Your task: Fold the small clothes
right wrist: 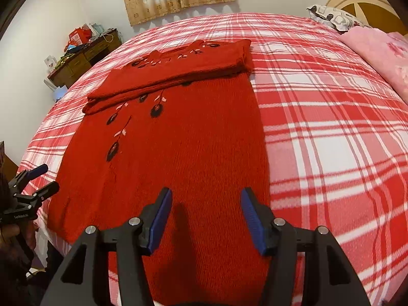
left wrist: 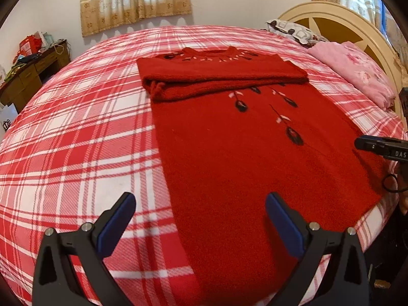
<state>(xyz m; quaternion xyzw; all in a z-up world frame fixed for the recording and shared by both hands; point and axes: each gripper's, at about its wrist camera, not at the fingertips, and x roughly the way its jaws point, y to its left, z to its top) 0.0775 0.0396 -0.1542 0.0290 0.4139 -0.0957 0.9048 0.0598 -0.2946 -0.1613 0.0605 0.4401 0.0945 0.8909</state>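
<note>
A red knitted sweater [left wrist: 229, 148] with black and pink flower embroidery lies flat on the plaid bed, its sleeves folded across the chest near the collar. It also shows in the right wrist view [right wrist: 178, 148]. My left gripper [left wrist: 200, 201] is open and empty, hovering over the hem's left corner. My right gripper [right wrist: 206, 196] is open and empty above the hem's right part. The right gripper shows at the left wrist view's right edge [left wrist: 382, 148], and the left gripper shows at the right wrist view's left edge [right wrist: 38, 183].
The bed has a red and white plaid cover [left wrist: 76, 140]. A pink folded blanket [left wrist: 357, 71] and a patterned pillow [left wrist: 293, 30] lie by the cream headboard [left wrist: 344, 17]. A cluttered wooden desk [left wrist: 33, 68] stands at the far left wall.
</note>
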